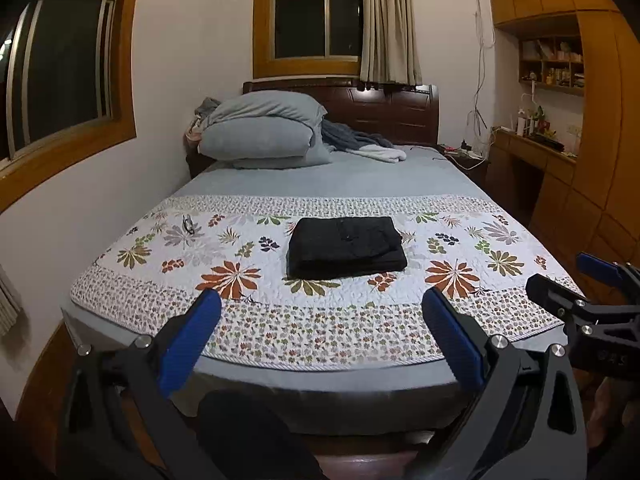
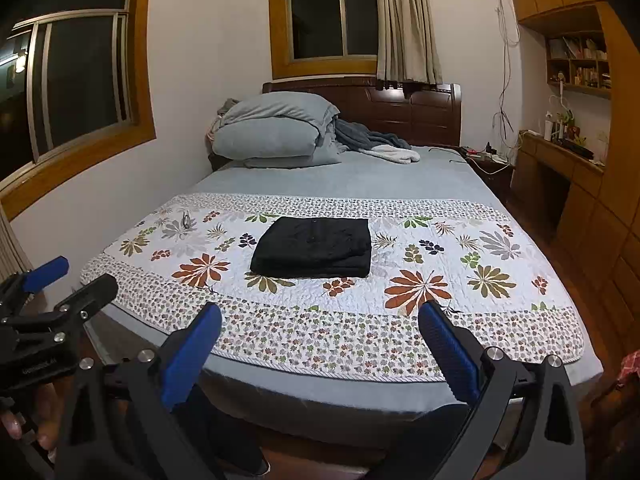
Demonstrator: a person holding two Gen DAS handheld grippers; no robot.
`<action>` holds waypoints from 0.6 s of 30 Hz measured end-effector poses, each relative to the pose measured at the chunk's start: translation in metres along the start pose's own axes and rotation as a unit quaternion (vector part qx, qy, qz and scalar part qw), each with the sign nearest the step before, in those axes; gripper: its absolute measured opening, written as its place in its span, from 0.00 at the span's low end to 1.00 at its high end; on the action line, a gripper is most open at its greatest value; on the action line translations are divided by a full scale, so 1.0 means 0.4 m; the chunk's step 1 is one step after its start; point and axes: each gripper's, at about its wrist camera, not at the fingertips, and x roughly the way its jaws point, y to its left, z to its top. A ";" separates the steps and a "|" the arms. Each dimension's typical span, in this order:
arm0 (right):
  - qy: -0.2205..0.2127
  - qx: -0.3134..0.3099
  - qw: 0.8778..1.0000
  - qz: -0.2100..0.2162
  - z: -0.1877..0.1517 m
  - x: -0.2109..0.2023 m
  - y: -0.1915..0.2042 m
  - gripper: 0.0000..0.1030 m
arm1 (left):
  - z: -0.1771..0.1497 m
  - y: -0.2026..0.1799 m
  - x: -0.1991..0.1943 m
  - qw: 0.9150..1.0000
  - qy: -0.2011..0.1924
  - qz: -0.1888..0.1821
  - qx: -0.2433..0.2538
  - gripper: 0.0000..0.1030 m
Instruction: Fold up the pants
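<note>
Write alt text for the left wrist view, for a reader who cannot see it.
Black pants lie folded into a neat rectangle on a floral quilt across a bed, untouched. The left tool is open and empty at the foot of the bed; the right tool shows at the right edge. Pillows are stacked by the headboard.

Both wrist views face headboard from bed (image 1: 320, 376) foot, set back, sharing whole bed.

The room is lit warmly from overhead; the windows (image 1: 318, 14) are dark. Straight lines are bent strongly toward the edges, and dark vignetting is seen in the corners.
</note>
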 end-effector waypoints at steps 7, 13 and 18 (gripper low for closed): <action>0.001 0.002 1.000 0.000 -0.001 0.002 0.000 0.96 | 0.000 0.006 -0.006 1.000 -0.013 -0.001 -0.005 0.97; 0.001 0.002 1.000 0.000 -0.001 0.002 -0.001 0.96 | 0.000 0.008 -0.015 1.000 -0.016 0.002 -0.003 0.97; 0.001 0.000 1.000 0.000 -0.003 0.002 0.003 0.96 | 0.002 0.014 -0.018 1.000 -0.012 -0.001 -0.005 0.97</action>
